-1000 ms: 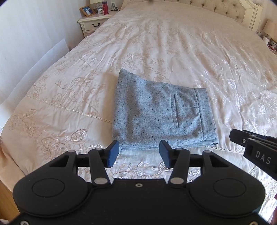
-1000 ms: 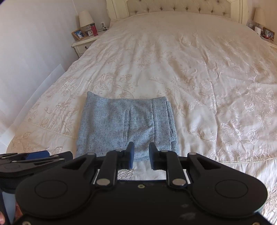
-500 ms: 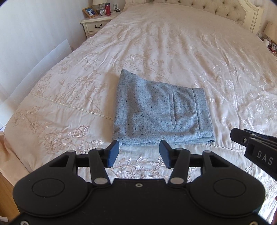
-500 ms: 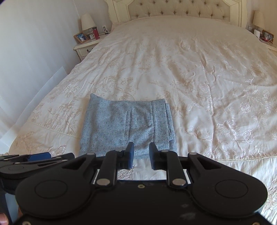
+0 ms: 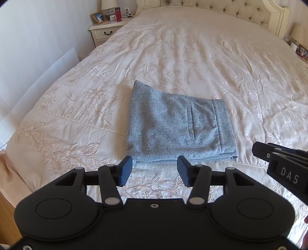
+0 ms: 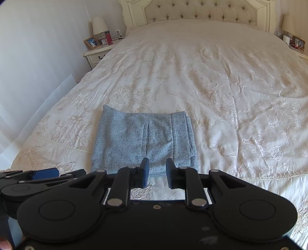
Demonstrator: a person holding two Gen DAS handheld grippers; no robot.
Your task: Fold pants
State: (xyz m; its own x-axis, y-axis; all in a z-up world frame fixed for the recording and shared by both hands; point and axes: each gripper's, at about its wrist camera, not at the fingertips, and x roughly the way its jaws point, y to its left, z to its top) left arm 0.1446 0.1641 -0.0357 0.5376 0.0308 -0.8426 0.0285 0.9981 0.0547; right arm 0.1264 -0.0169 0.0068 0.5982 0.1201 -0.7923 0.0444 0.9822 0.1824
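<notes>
The grey speckled pants (image 5: 179, 125) lie folded into a compact rectangle near the foot of the bed, waistband to the right; the right wrist view shows the pants (image 6: 144, 140) too. My left gripper (image 5: 155, 169) hovers just short of their near edge, open, with nothing between its blue pads. My right gripper (image 6: 156, 172) hangs over the near edge with a narrow empty gap between its pads, not touching the cloth. Each gripper shows at the edge of the other's view.
The bed (image 5: 192, 57) wears a cream embroidered cover and has a tufted headboard (image 6: 200, 11). A nightstand (image 6: 96, 53) at the left holds a lamp, picture frame, clock and red bottle. A white wall runs along the left; another nightstand (image 6: 294, 44) stands at the far right.
Both views have tilted up and drawn back a little: the pants sit lower and smaller, and more of the headboard and nightstand shows. Neither gripper's jaw gap has changed.
</notes>
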